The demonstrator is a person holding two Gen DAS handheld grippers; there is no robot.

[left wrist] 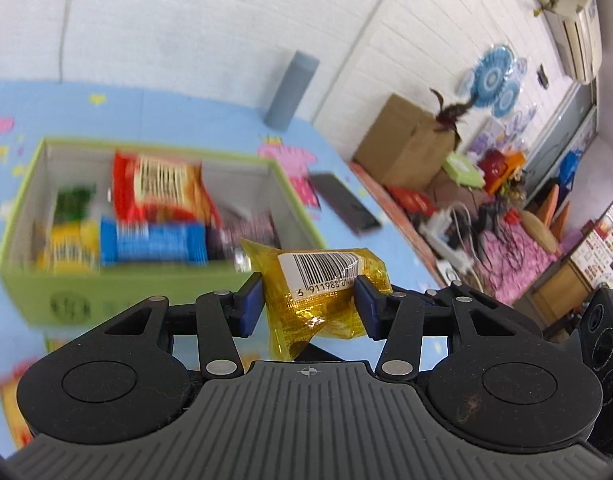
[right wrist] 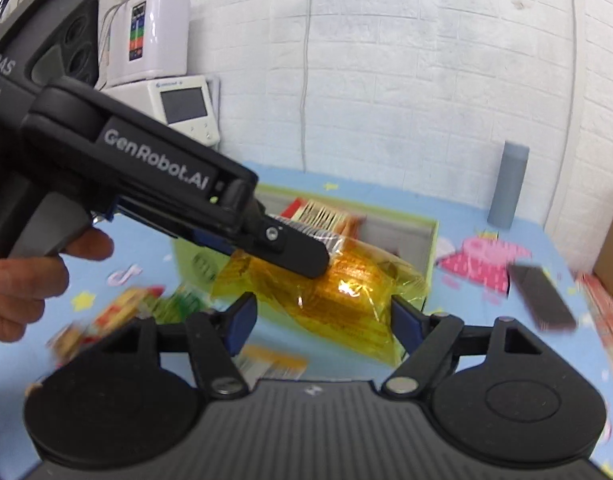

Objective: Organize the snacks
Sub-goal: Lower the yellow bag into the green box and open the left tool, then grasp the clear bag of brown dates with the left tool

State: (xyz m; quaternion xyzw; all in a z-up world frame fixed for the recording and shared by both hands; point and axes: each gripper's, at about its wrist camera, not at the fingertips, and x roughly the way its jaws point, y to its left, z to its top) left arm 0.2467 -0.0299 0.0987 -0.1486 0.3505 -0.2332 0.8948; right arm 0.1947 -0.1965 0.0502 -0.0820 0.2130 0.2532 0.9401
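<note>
My left gripper (left wrist: 308, 304) is shut on a yellow snack packet (left wrist: 318, 280) with a barcode label, held above the blue mat just right of the green box (left wrist: 46, 300). The box holds several snacks, among them a red bag (left wrist: 158, 188) and a blue pack (left wrist: 154, 240). In the right wrist view the left gripper (right wrist: 302, 256) reaches in from the left, holding the yellow packet (right wrist: 338, 296) in front of the green box (right wrist: 430, 248). My right gripper (right wrist: 320, 320) is open, its blue pads on either side of the packet's lower part; contact is unclear.
A grey cylinder (left wrist: 292, 90) stands at the wall, also in the right wrist view (right wrist: 508, 184). A dark phone (left wrist: 344, 202) lies on the mat right of the box. Loose snack packets (right wrist: 118, 312) lie on the mat left. A cardboard box (left wrist: 402, 140) and clutter lie beyond the mat's right edge.
</note>
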